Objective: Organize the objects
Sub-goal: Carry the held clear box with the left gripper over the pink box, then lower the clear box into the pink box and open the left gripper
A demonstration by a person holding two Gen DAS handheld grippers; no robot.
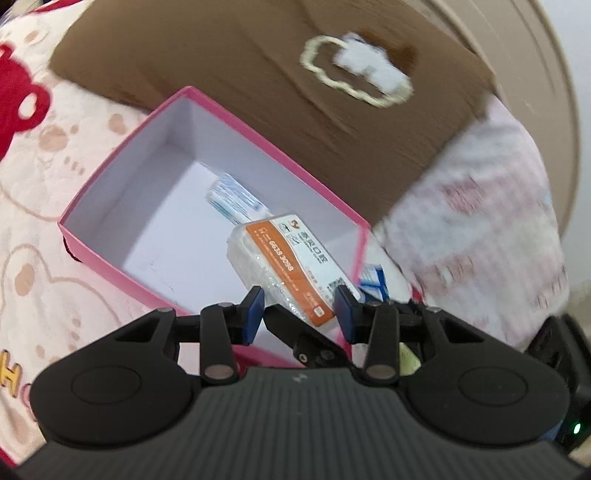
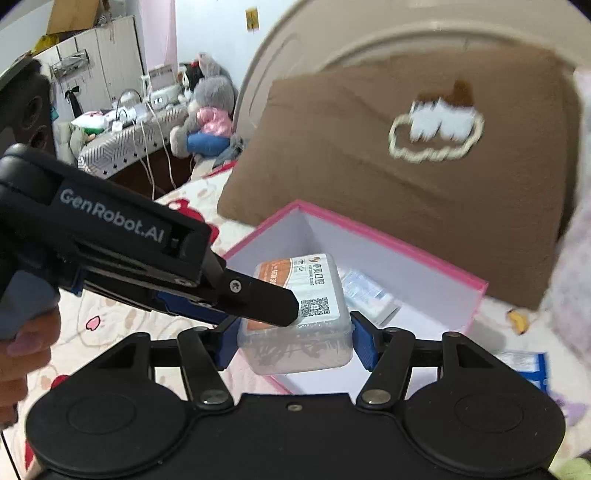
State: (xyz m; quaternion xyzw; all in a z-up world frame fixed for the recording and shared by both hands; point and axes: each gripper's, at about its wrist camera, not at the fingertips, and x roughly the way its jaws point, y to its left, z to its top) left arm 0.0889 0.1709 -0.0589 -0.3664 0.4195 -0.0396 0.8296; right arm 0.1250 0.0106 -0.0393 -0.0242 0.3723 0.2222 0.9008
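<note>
A clear plastic box with an orange and white label is held over the open pink box. It also shows in the right wrist view. My right gripper is shut on its two sides. My left gripper stands with its blue pads on either side of the box's near end; whether they press it I cannot tell. One left finger lies across the label. A small blue and white packet lies inside the pink box.
A brown pillow with a cloud design leans on the beige headboard behind the box. The bedspread is cream with red bears. A blue and white packet lies right of the box. A cluttered desk stands far left.
</note>
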